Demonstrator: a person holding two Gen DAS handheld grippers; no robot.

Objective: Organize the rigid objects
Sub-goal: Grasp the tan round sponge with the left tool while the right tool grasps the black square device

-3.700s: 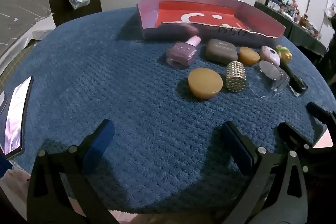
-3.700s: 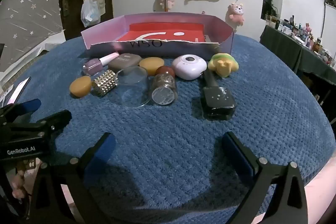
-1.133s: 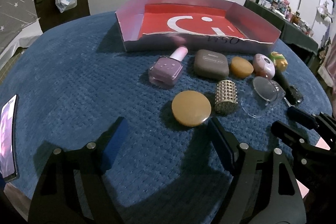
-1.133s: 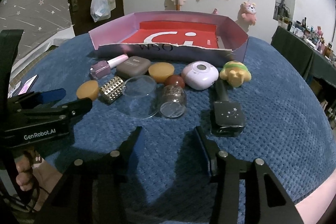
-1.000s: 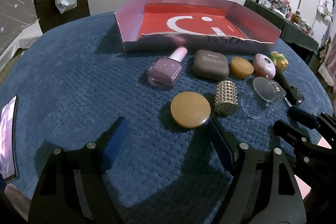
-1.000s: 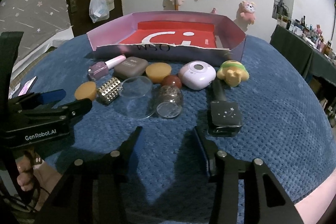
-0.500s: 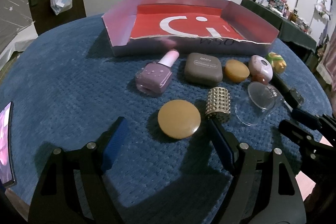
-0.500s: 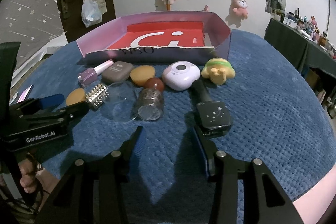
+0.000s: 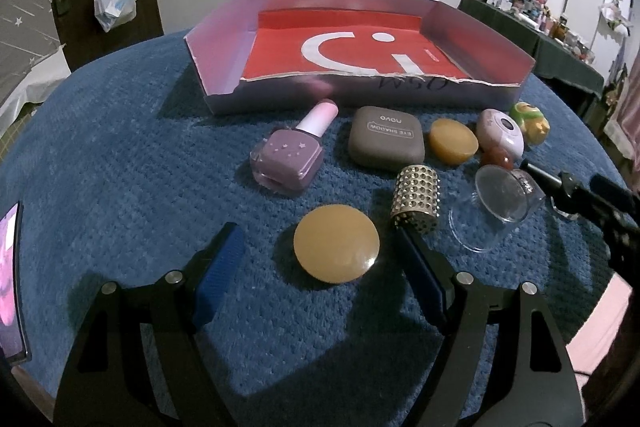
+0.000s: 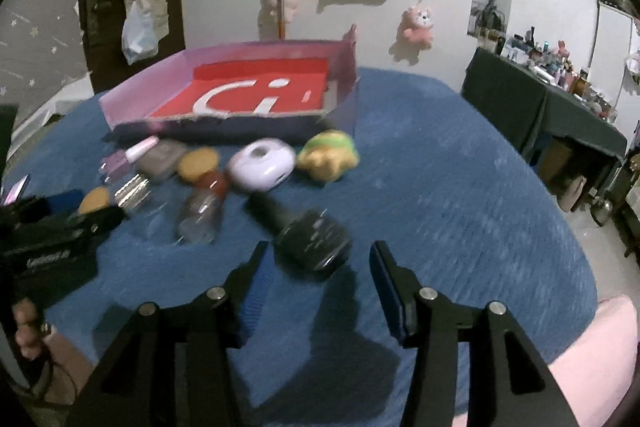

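Note:
A red-floored cardboard tray [image 9: 216,67] with pink walls stands at the back of the blue mat. In front of it lie a purple nail-polish bottle [image 9: 289,157], a grey eye-shadow case [image 9: 385,139], a studded metal cylinder [image 9: 416,201] and a tan round disc [image 9: 336,249]. My left gripper [image 9: 320,271] is open, its fingers on either side of the tan disc, not touching. My right gripper [image 10: 318,277] is open just in front of a black bottle [image 10: 310,239] lying on its side; that view is blurred.
A clear lid [image 9: 492,211], a clear jar [image 10: 200,215], a second tan disc [image 9: 453,145], a white round device [image 10: 262,165] and a yellow-green toy [image 10: 330,155] lie in the same cluster. A phone [image 9: 10,283] lies at the mat's left edge. A dark table [image 10: 540,107] stands at right.
My left gripper has moved forward, so the tan disc now lies between its fingers. My right gripper has swung right and forward to the black bottle and opened wider.

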